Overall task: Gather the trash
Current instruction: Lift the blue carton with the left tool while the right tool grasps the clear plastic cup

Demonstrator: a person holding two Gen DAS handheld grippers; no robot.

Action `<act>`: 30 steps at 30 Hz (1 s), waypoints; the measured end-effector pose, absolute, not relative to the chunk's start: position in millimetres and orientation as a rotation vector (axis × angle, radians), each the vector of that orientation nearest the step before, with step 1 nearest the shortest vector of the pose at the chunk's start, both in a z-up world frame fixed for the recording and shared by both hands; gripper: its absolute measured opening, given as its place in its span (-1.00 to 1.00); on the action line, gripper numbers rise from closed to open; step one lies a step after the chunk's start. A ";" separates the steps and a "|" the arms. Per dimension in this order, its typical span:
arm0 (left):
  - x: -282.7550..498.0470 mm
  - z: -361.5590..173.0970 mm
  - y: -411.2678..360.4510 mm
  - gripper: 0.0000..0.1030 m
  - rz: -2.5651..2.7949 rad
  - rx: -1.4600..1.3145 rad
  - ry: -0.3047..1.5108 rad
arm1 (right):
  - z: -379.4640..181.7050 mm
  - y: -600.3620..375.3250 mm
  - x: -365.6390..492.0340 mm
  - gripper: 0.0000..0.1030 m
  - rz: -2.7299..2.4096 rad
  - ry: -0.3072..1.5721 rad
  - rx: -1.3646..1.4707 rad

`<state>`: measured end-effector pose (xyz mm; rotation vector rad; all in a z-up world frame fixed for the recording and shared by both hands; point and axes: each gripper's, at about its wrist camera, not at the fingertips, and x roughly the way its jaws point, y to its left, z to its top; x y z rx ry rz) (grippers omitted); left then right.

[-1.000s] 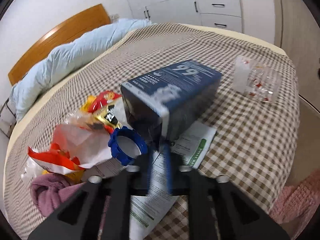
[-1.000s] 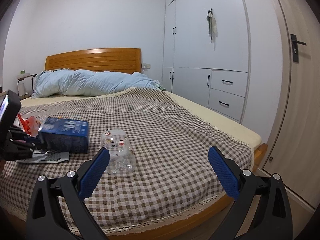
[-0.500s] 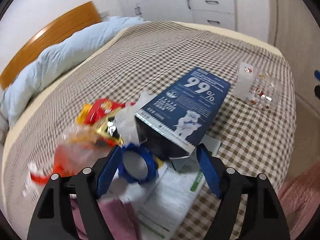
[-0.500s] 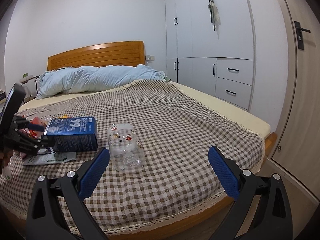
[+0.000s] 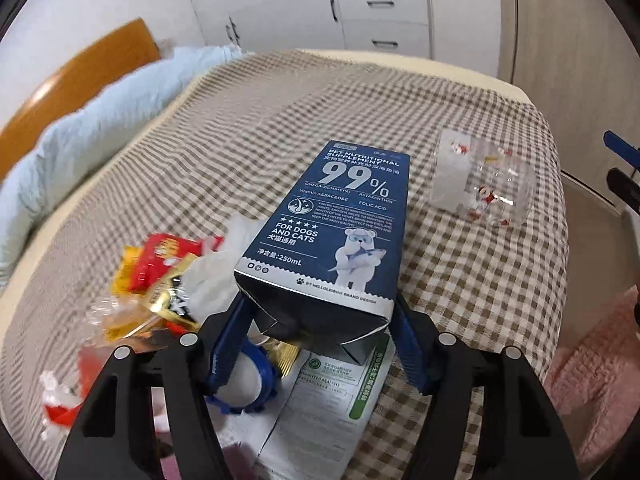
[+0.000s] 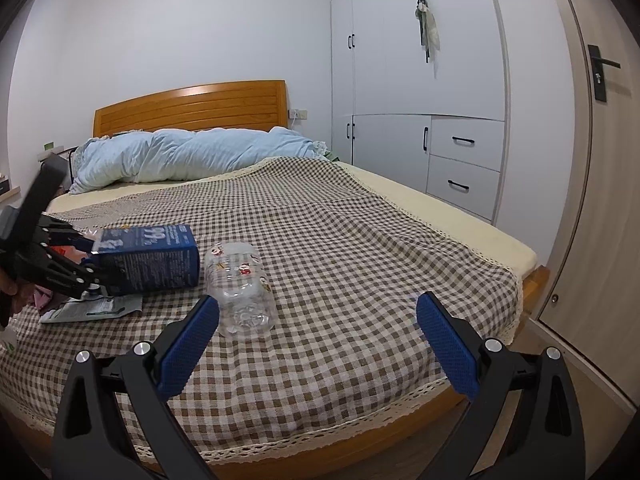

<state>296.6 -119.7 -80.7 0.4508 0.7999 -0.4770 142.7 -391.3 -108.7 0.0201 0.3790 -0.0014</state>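
You are closing the left gripper [image 5: 320, 320] around the near, open end of the blue carton [image 5: 332, 232]; the jaws are coming in on either side of that torn-open mouth, the carton end sits between the pads, and I cannot tell whether they are pressing on it yet. The carton is lying flat on the checked bedspread [image 5: 460, 300] with its long axis running from your claw toward one o'clock, so you are taking it across its short width at the end nearest you, which I judge the right way to bite it. Just under the left jaw, at about seven o'clock, a blue ring cap [image 5: 250, 380] and a white leaflet [image 5: 320, 412] are lying beneath the carton's mouth, and at nine to ten o'clock the red and yellow snack wrappers [image 5: 160, 276] are crowding beside it. Farther out at two o'clock, the clear plastic bottle [image 5: 480, 184] is lying on its side, apart from the carton. Your right gripper [image 6: 316, 340] is standing wide and holding nothing, with that bottle [image 6: 240, 280] just ahead at eleven o'clock beside its left finger, its long axis running roughly away from you; the right hand is plainly the nearer one to it. Beyond, the pale blue quilt [image 6: 192, 152] is lying at the headboard.
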 end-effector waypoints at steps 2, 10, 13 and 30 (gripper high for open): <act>287.2 -71.2 -120.0 0.25 -0.440 0.448 0.774 | -107.1 -393.9 149.3 0.84 0.019 0.397 0.039; 261.5 -36.5 -129.7 0.25 -0.309 0.598 0.762 | -78.8 -357.4 228.9 0.84 0.209 0.637 -0.070; 261.9 -30.7 -126.5 0.26 -0.265 0.619 0.795 | -81.1 -329.7 268.9 0.84 0.219 0.773 -0.162; 278.2 -35.6 -103.3 0.26 -0.203 0.566 0.925 | -81.4 -299.4 330.8 0.12 0.240 1.121 -0.140</act>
